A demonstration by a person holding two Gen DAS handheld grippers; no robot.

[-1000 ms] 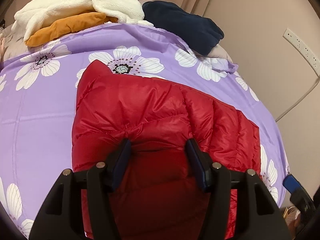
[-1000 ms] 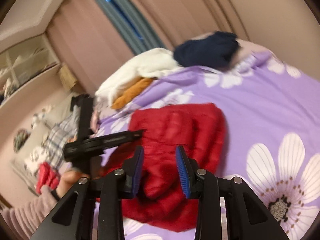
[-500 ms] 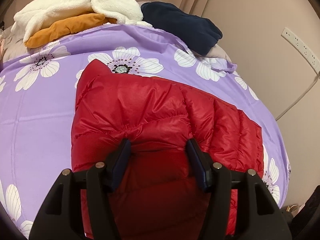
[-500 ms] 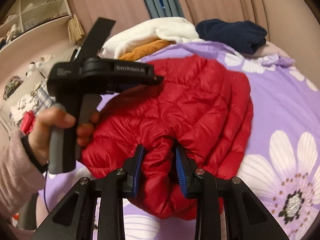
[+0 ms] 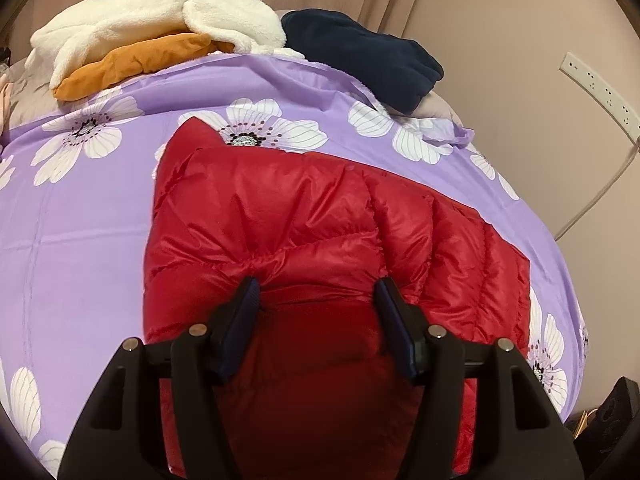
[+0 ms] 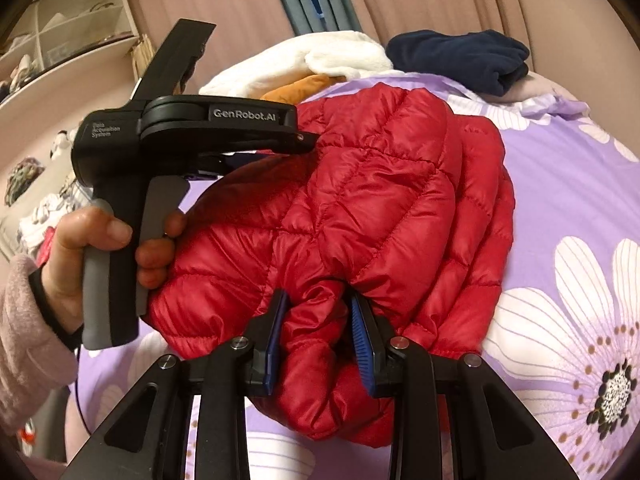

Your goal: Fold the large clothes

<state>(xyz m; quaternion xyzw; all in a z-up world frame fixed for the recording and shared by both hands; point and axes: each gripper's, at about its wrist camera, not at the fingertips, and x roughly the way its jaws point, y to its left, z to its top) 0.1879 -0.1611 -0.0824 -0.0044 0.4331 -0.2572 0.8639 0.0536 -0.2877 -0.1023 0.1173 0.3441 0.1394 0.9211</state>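
A red puffer jacket [image 5: 304,220] lies folded on the purple flowered bedspread [image 5: 80,216]. My left gripper [image 5: 316,300] has its fingers wide apart around a thick fold of the jacket's near edge. In the right wrist view the jacket [image 6: 360,200] bulges up, and my right gripper [image 6: 318,312] is shut on a bunched fold of it. The left gripper's body [image 6: 200,132], held by a hand, shows there at the jacket's left side.
A white fleece [image 5: 160,28] over an orange garment [image 5: 132,60] and a dark navy garment [image 5: 360,56] lie at the bed's far end. A wall with a power strip [image 5: 596,88] is at right. Shelves [image 6: 60,48] stand at left.
My right gripper came in from above the bed and closed on a fold of the red jacket. My left gripper has stayed on the jacket's edge.
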